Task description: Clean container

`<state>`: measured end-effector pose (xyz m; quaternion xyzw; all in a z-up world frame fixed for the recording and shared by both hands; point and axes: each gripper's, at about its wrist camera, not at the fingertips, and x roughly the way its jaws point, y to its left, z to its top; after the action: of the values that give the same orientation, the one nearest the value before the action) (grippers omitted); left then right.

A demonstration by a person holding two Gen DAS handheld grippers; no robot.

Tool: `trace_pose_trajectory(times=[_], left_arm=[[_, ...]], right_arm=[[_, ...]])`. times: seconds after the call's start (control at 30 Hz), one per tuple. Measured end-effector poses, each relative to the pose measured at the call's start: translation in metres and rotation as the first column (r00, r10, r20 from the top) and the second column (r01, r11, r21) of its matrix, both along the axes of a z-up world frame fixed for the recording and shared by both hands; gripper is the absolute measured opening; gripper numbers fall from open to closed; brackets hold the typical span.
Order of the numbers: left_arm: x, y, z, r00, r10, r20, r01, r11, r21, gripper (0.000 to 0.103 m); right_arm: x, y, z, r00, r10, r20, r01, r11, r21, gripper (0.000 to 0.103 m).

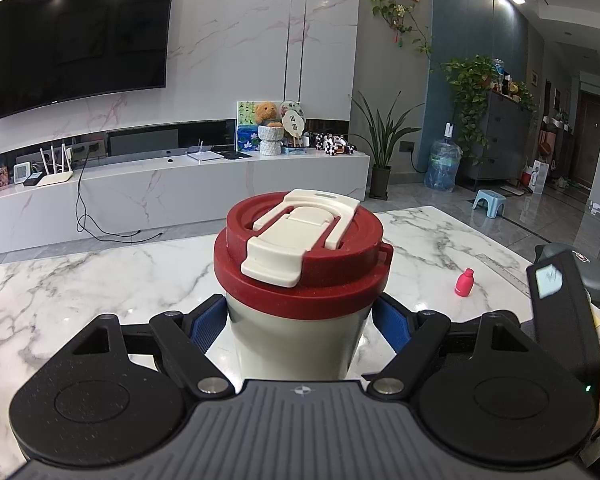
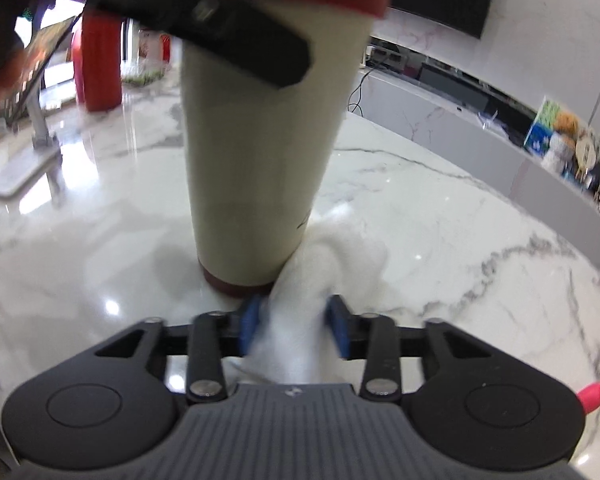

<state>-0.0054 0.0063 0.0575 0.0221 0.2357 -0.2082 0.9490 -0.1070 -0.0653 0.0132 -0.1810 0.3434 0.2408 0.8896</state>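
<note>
So the cup (image 1: 300, 320) is stood upright on the marble table (image 1: 60, 280), and it's clamped just under its red lid (image 1: 300, 264) by the left gripper (image 1: 300, 324), jaws closed on the cream body, probably so it's kept from sliding or tipping while it gets wiped. A white cloth (image 2: 300, 336) is pinched in the right gripper (image 2: 294, 330), jaws closed on it, and it's pressed against the cup's lower side near the base. A small pink bottle (image 1: 464, 282) is left off to the side, well apart.
</note>
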Motion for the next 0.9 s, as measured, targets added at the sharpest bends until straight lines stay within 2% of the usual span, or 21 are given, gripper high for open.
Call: trace_pose_trajectory(times=[0.1,0.17,0.23,0.3,0.37,0.4,0.57,0.9], left_arm=[[0.001,0.001,0.0,1.0,0.002,-0.001,-0.002,1.0,-0.001,0.079],[0.001,0.001,0.0,1.0,0.004,-0.001,-0.004,1.0,-0.001,0.079],[0.001,0.002,0.0,1.0,0.007,-0.001,-0.007,1.0,-0.001,0.079],[0.001,0.002,0.0,1.0,0.009,-0.002,-0.009,1.0,-0.002,0.079],[0.001,0.002,-0.001,1.0,0.011,-0.002,-0.011,1.0,-0.002,0.079],[0.001,0.002,-0.001,1.0,0.012,-0.002,-0.012,1.0,-0.002,0.079],[0.002,0.003,-0.001,1.0,0.018,-0.003,-0.018,1.0,-0.003,0.079],[0.002,0.004,-0.001,1.0,0.028,-0.005,-0.028,1.0,-0.003,0.079]], right_arm=[[0.003,-0.011,0.009,0.998,-0.045,-0.044,0.049,0.994,0.1,0.057],[0.006,-0.021,0.015,0.992,-0.092,-0.081,0.107,0.975,0.195,0.058],[0.01,-0.035,0.018,0.978,-0.166,-0.127,0.198,0.933,0.301,0.058],[0.015,-0.048,0.014,0.95,-0.252,-0.183,0.304,0.875,0.377,0.059],[0.021,-0.054,0.007,0.922,-0.309,-0.233,0.381,0.827,0.413,0.059],[0.023,-0.054,0.003,0.915,-0.323,-0.242,0.399,0.818,0.415,0.059],[0.023,-0.048,-0.009,0.893,-0.38,-0.241,0.448,0.797,0.404,0.059],[0.022,-0.031,-0.018,0.912,-0.384,-0.147,0.411,0.855,0.315,0.058]])
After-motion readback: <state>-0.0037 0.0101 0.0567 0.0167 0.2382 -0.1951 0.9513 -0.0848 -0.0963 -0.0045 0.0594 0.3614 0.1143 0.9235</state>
